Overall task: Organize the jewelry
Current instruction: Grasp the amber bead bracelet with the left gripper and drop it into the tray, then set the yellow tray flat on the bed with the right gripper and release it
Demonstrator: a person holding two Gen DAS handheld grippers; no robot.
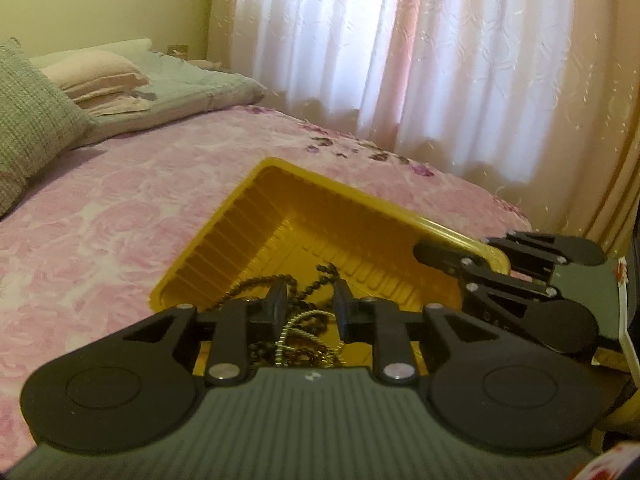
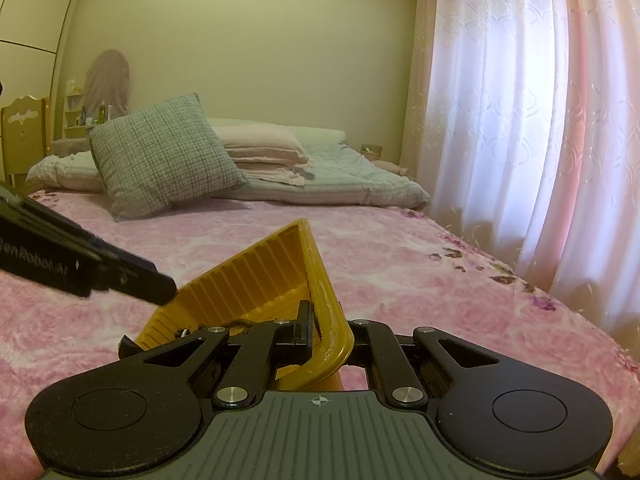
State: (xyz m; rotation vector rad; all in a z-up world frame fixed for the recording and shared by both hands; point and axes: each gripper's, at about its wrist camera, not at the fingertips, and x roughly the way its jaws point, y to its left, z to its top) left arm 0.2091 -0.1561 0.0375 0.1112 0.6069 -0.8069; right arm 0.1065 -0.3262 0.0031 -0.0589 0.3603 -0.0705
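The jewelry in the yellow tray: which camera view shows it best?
The left wrist view: the jewelry, dark bead strands and gold chains, lies piled in the yellow tray under the left gripper. The right wrist view shows only a bit of dark strand.

Yellow tray (image 1: 256,240) far half open, bead tangle (image 1: 304,320) near corner, right gripper (image 1: 460,264) on rim

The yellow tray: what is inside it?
The yellow tray holds a dark bead necklace and a tangle of gold chains at its near end. The left gripper covers part of the pile.
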